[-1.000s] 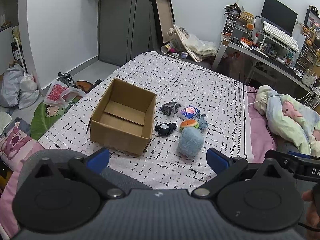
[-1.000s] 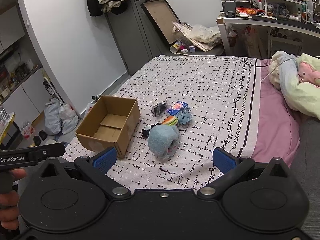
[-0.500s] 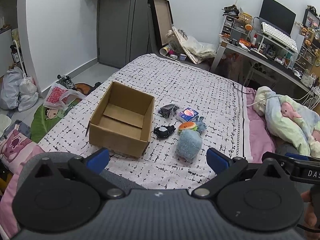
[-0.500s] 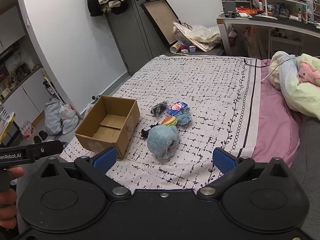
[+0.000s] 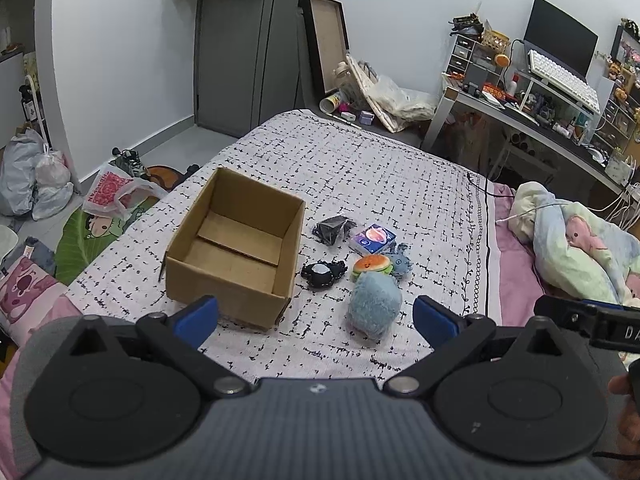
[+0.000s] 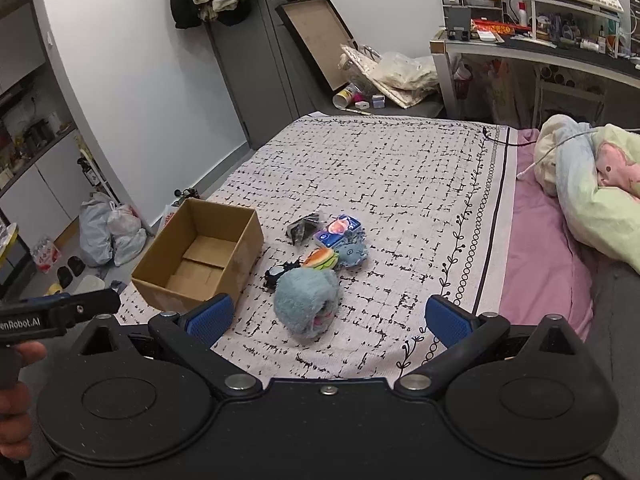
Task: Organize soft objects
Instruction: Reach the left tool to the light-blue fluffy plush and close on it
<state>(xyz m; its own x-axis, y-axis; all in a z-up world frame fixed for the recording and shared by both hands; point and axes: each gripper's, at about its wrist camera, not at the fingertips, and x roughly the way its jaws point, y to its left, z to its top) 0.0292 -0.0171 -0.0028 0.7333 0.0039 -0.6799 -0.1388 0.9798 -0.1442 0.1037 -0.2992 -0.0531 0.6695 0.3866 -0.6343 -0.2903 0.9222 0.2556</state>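
- The left tongs (image 5: 316,316) are wide open and hold nothing. Their blue pads (image 5: 198,314) hang over the near edge of the bed (image 5: 380,168).
- The right tongs (image 6: 328,316) are wide open too, with nothing between the blue pads (image 6: 446,318).
- A brown box (image 5: 236,248) sits open on the bed cover, on the left side. It has nothing in it.
- The soft toys lie in a small bunch just right of the box.
- The big fluffy blue toy (image 6: 306,304) is the nearest one. It lies on its side, and a bit of pink shows at its open end.
- A little burger toy (image 6: 320,258) touches the far side of the fluffy toy.
- A small blue toy (image 6: 352,254) lies right beside the burger, on its right.
- A black toy (image 5: 323,274) with a white patch lies between the box and the burger.
- Farther back are a dark crinkly bag (image 5: 332,229) and a small blue pack (image 5: 372,239) with a pink round picture on it. They lie next to each other.
- A rolled-up blanket (image 6: 592,184) lies on the pink sheet at the right, well apart from the toys.
- A hand (image 6: 14,392) shows at the left edge of the right view, holding the other tool's grip.
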